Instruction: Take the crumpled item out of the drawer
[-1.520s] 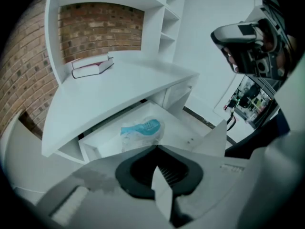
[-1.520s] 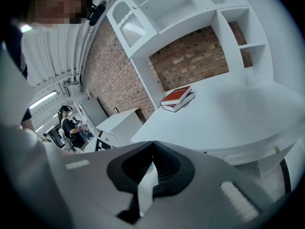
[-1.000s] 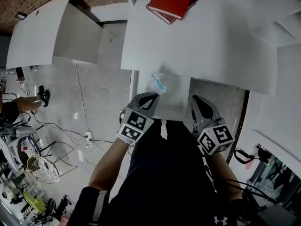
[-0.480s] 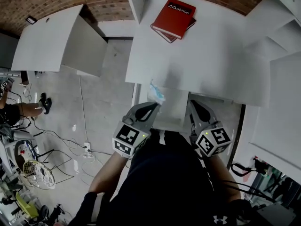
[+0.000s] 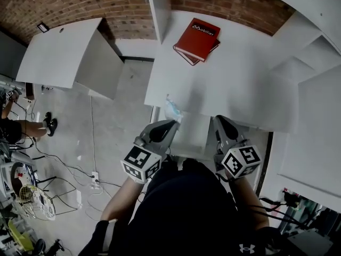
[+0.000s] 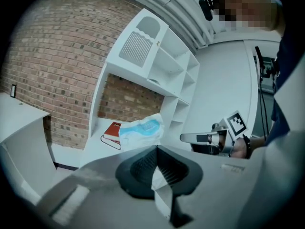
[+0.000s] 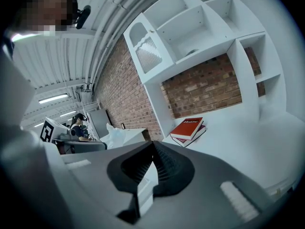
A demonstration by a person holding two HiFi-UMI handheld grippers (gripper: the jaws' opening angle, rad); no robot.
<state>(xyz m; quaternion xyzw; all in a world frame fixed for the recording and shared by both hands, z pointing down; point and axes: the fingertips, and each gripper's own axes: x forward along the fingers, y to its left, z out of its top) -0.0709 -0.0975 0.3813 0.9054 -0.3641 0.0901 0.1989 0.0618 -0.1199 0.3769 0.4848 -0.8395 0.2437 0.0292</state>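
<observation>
Two books (image 5: 196, 36) lie on the white desk (image 5: 240, 84) below brickwork (image 5: 80, 4); left gripper (image 5: 172, 123) grips crumpled item (image 5: 172, 110), right gripper (image 5: 219, 119) clenched empty.

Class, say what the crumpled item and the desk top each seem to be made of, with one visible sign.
The crumpled item looks like thin plastic film or paper, white with blue print, sharply creased. The desk top is probably laminated board: smooth, matte white, crisp edges.
</observation>
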